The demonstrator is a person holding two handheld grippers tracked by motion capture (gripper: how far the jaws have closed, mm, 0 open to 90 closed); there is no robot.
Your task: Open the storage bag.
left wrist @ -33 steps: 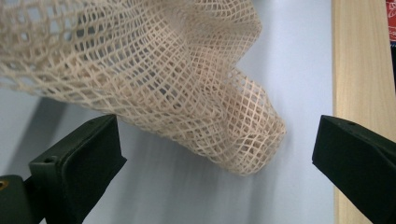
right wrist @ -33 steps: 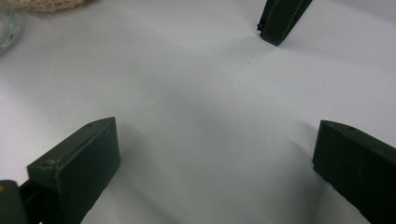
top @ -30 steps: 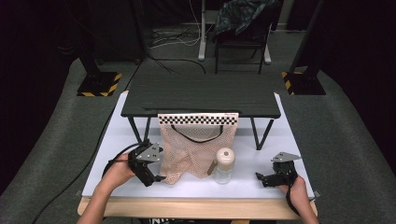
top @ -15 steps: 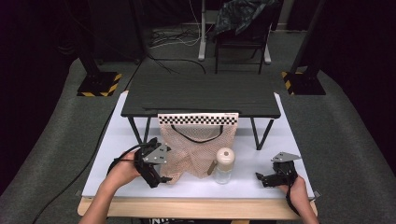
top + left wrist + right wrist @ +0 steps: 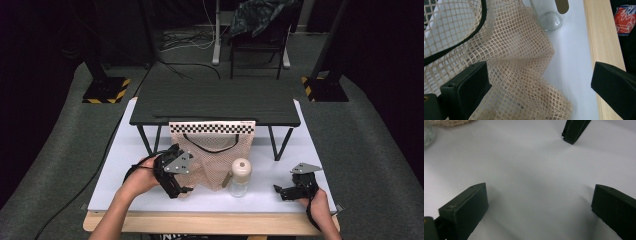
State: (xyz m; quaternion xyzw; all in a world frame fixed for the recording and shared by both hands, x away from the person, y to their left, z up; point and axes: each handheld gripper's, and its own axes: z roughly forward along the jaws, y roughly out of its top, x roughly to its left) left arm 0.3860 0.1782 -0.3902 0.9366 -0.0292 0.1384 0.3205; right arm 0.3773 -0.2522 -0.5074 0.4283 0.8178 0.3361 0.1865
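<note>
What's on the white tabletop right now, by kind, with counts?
Beige mesh net bag with black trim: 1
Clear glass bottle with a cream round cap: 1
Low black shelf on angled legs: 1
Black two-jaw hand-held grippers: 2, left gripper open at the bag, right gripper open over bare table
Total: 5

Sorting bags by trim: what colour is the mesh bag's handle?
Black, on a beige mesh bag; the handle shows best in the left gripper view.
</note>
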